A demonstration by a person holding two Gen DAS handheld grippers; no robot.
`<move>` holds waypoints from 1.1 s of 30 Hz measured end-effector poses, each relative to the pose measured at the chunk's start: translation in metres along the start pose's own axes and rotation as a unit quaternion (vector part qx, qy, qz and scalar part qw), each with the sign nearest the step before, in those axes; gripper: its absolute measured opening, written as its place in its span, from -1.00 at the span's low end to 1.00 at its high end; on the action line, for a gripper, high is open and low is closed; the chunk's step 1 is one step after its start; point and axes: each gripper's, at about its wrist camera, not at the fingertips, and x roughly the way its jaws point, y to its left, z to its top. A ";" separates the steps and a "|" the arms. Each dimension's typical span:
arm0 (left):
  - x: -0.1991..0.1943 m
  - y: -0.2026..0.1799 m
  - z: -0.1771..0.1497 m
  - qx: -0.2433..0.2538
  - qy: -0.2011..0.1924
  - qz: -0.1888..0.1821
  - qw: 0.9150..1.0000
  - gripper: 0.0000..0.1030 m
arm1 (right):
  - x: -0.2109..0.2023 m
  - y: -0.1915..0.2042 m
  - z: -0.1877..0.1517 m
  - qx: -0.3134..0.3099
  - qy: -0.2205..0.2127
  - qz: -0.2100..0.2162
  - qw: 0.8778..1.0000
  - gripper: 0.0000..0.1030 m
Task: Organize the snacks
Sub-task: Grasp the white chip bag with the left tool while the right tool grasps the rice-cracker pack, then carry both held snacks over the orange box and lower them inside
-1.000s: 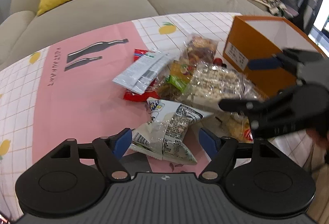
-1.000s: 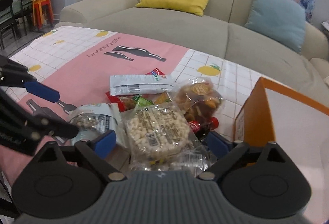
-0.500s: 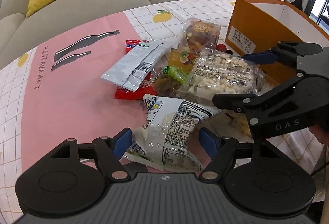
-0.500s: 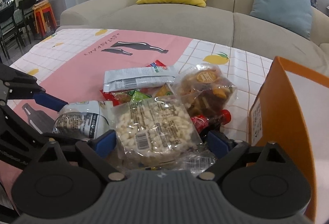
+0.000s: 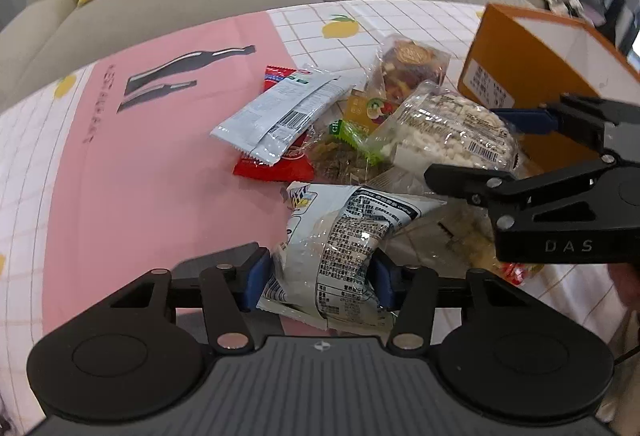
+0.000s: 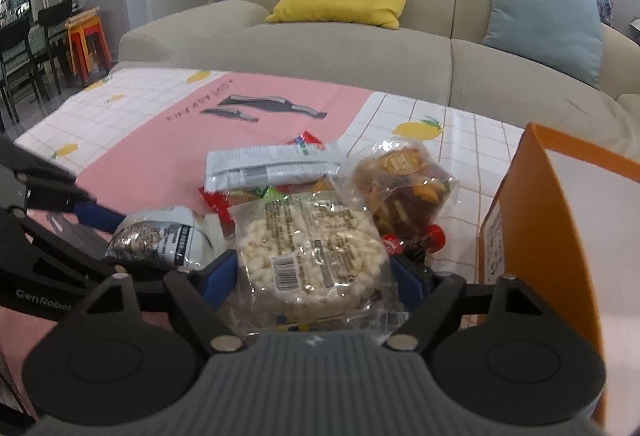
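Observation:
My left gripper (image 5: 320, 278) is shut on a white printed snack bag (image 5: 340, 236), its blue pads pressing both sides; the bag also shows in the right wrist view (image 6: 160, 236). My right gripper (image 6: 316, 276) is shut on a clear round pack of puffed rice cakes (image 6: 308, 244), which also shows in the left wrist view (image 5: 452, 132). Behind lie a silver sachet (image 5: 280, 112), a red packet (image 5: 272, 166), a green-labelled raisin bag (image 5: 344, 152) and a clear bag of mixed crisps (image 6: 404, 184). An open orange box (image 6: 520, 236) stands at the right.
The table wears a pink and white checked cloth (image 5: 140, 156) with lemon prints. A small red-capped bottle (image 6: 416, 240) lies by the box. A beige sofa (image 6: 320, 44) with yellow and blue cushions runs behind the table. Chairs and stools (image 6: 80, 36) stand far left.
Both grippers have closed: the left on the white snack bag, the right on the rice cake pack. Both packs now sit slightly higher between the pads.

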 end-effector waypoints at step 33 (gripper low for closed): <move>-0.124 -0.085 0.072 -0.059 -0.073 -0.058 0.994 0.13 | -0.195 -0.051 0.046 0.090 -0.025 -0.133 0.987 0.50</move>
